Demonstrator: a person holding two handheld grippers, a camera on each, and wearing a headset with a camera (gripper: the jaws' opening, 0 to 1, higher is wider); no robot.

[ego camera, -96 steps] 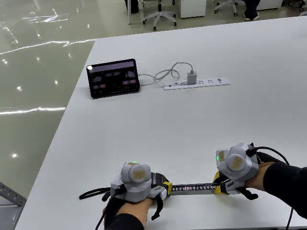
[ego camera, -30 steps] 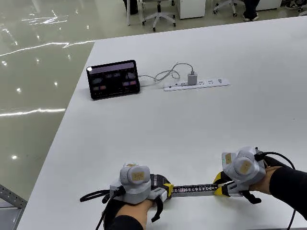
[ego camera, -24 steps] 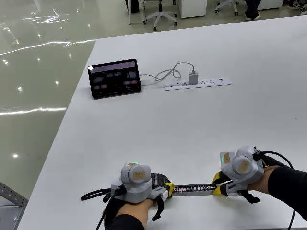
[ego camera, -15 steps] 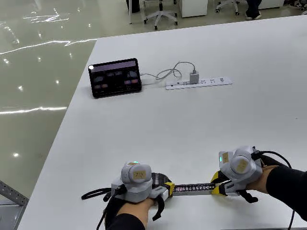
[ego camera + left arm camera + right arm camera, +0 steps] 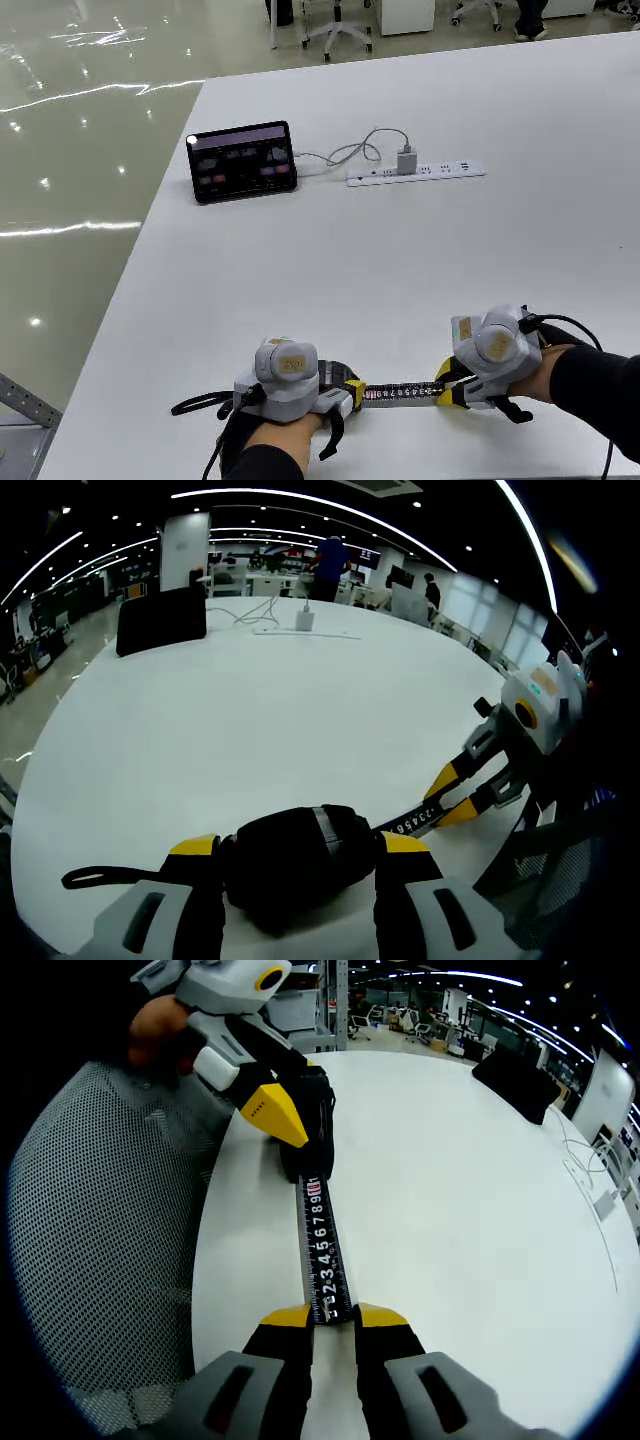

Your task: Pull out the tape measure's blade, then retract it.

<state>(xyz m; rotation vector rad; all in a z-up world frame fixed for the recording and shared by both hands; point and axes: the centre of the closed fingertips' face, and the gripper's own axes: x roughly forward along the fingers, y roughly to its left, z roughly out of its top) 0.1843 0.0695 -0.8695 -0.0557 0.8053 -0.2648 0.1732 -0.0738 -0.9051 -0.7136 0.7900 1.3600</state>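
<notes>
- Left tool (image 5: pixel 300 846): jaws closed onto the black tape measure case (image 5: pixel 290 875), one yellow tip on each flank. The case rests on the white desk (image 5: pixel 400 260).
- Right tool (image 5: pixel 332 1314): jaws nearly together, pinching the free end of the blade (image 5: pixel 322 1245). The end hook is hidden between the tips.
- Blade: runs straight ahead from the right tool to the case in the left tool, low over the desk. Only a short run of numerals is out.
- Strap (image 5: pixel 195 405): black loop trailing from the case on the left tool's outer side, away from the right tool.
- Case, handling (judged): compact, rigid, fairly dense for its size. The dark shell looks grippy. Best taken across the broad sides, clear of the blade mouth.
- Blade, handling (judged): thin, springy metal, stiff lengthwise but liable to kink if bent sideways. The faces are slick and the edges keen. Likely spring-loaded, so apt to whip back if let go. Best held at the tip and fed home slowly.
- Far ahead of both tools: tablet (image 5: pixel 242 162) and power strip (image 5: pixel 415 173), well apart from the work.
</notes>
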